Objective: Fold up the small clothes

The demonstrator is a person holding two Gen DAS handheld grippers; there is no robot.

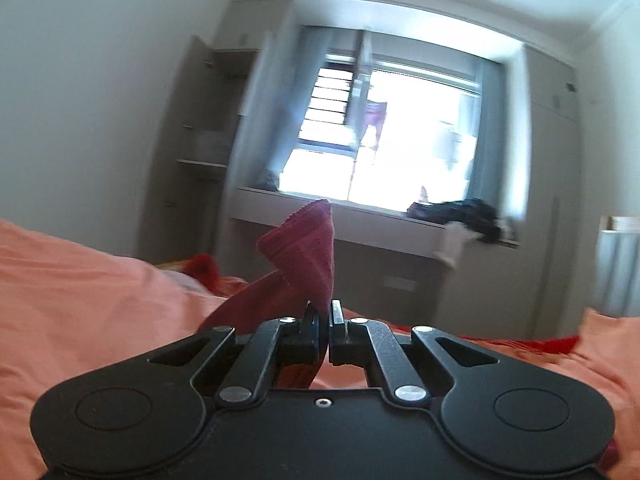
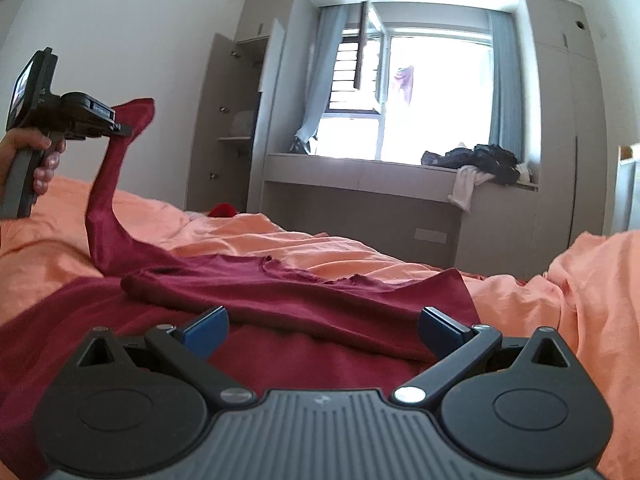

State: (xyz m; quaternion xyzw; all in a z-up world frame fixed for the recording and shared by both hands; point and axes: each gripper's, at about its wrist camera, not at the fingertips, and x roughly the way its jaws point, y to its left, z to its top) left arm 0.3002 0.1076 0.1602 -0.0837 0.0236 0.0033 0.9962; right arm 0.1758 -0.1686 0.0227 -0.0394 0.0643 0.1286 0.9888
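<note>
sleeve point(image 2: 116, 148) in left tongs point(image 2: 126, 130)

A dark red garment point(image 2: 280, 292) of soft matt cloth with a ribbed cuff lies on a rumpled orange cotton-like bedsheet point(image 2: 280, 240). Both grippers are matt black plastic with shiny metal pins; the right gripper point(image 2: 322, 330) has blue pads.
</note>
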